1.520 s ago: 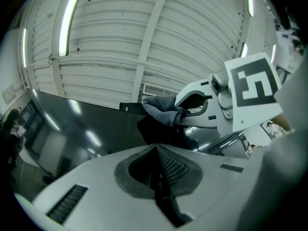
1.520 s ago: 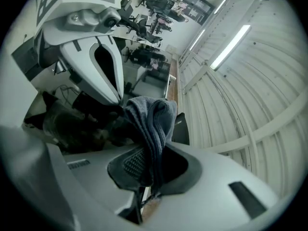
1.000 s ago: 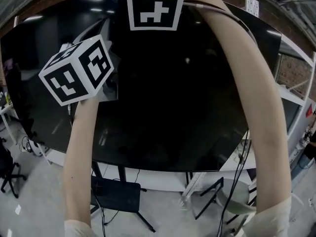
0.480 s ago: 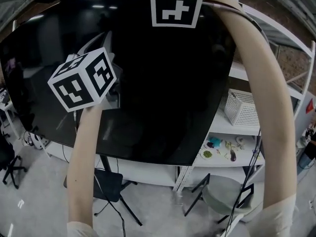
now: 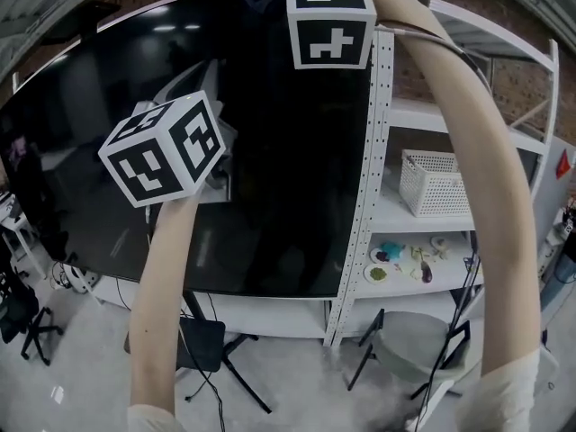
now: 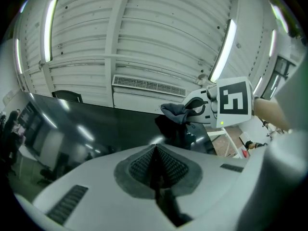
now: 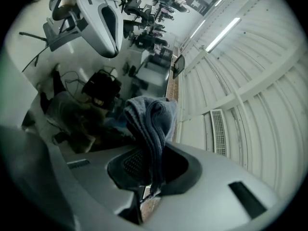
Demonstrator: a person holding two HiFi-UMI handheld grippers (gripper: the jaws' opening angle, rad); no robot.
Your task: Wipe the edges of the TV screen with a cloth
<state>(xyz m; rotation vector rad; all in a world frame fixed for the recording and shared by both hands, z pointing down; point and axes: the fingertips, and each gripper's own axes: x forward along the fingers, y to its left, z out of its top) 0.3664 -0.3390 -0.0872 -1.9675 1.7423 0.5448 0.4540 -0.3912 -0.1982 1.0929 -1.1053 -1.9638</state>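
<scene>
Your right claw (image 7: 151,174) is pinching the grey cloth (image 7: 153,119), and a folded wad of it stands up out of the jaws. In the left gripper view, the cloth sits right at the top edge of the TV screen (image 6: 86,124), toward the upper right of the frame. Its dark reflection shows in the glass just beneath it. Your left claw (image 6: 155,153) is pressed together with nothing in it, out in front of the glass.

From the head view, the black screen fills the left and centre of the frame. Your left marker cube (image 5: 166,147) is at centre left. The right marker cube (image 5: 330,16) is at top centre, close to the screen's right edge. A white shelf rack (image 5: 373,169) stands just beside that edge, with a white basket (image 5: 438,183) on one shelf.
</scene>
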